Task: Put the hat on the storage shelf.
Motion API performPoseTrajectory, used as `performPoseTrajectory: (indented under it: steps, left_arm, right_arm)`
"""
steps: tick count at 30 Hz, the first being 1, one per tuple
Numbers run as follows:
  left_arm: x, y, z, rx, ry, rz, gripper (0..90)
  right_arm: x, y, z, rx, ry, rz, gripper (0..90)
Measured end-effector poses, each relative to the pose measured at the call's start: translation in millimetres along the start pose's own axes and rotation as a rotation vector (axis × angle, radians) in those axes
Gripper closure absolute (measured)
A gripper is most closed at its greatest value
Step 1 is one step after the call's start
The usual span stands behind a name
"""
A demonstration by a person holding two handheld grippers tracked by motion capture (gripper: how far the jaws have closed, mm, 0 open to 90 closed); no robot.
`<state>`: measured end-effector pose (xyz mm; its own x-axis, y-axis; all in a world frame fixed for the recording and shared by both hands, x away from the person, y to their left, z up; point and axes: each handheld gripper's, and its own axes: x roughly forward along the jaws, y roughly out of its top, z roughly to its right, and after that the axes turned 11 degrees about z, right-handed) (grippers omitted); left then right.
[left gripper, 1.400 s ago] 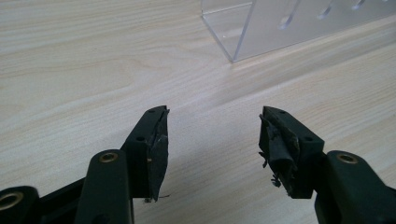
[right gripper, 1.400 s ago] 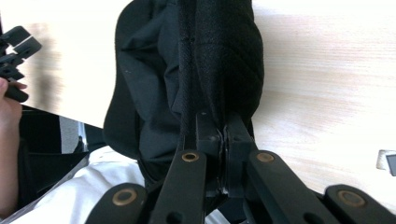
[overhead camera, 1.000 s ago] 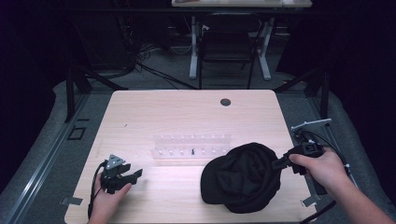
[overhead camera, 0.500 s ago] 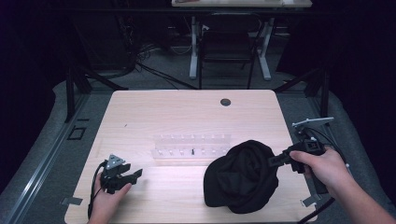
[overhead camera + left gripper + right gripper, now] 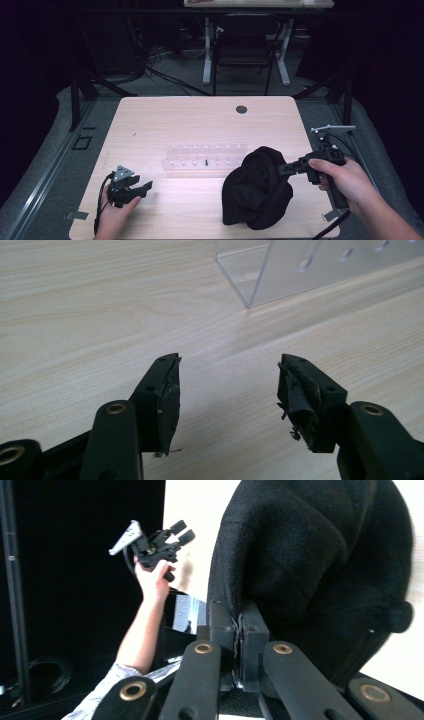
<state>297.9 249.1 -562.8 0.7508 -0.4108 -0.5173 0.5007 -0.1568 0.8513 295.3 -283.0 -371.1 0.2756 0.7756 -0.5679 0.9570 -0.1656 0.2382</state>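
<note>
Pale wood-grain surface (image 5: pixel 200 120) sits in a dark room, with grey floor around it and black stands and cables beyond its far edge.

Nearest, at about 7 o'clock on the surface, the person's left hand (image 5: pixel 114 216) holds the left tongs (image 5: pixel 142 189) low over the wood. In the left gripper view these tongs (image 5: pixel 227 390) stand released, their two black jaws well apart with bare wood between them; the pads on the jaws look frayed. A grey three-cornered plate (image 5: pixel 124 173) tops them.

At about 5 o'clock lies a black cap (image 5: pixel 257 187), bunched and partly lifted at its right side. The right hand (image 5: pixel 345 179), at 4 o'clock over the surface's right edge, holds the right tongs (image 5: pixel 281 169), whose tips meet the cap's upper right edge. In the right gripper view the right tongs (image 5: pixel 239 625) are clenched on a fold of the cap (image 5: pixel 320 560), the jaws pressed together with the black cloth between them; the left hand and its tongs (image 5: pixel 165 542) show farther off in that view.

Near the middle of the surface, just beside the cap toward 10 o'clock from it, stands a clear plastic rack (image 5: pixel 205 156) with rows of small holes; its corner (image 5: pixel 300 265) shows at 1 o'clock in the left gripper view. A small dark item in the rack is too small to tell.

Farther, at 12 o'clock near the far edge, is a round dark grommet (image 5: pixel 241 109). Beyond the surface stand white legs of another table (image 5: pixel 207 55).
</note>
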Motion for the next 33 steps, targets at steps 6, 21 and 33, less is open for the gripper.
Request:
performPoseTrajectory:
  steps: [6,21,33]
  left_arm:
    - [0.6,-0.3,0.1,-0.001,0.001,-0.001,42.6]
    - [1.2,-0.5,0.7,-0.001,0.002,0.002,42.6]
    - [0.9,-0.5,0.3,-0.002,0.0,0.004,41.8]
  right_arm:
    - [2.1,-0.6,-3.3,0.006,0.049,0.004,88.1]
    - [-6.7,0.4,-27.2,-0.015,0.176,0.038,88.2]
    - [-10.1,8.6,-37.3,-0.052,0.23,0.067,88.2]
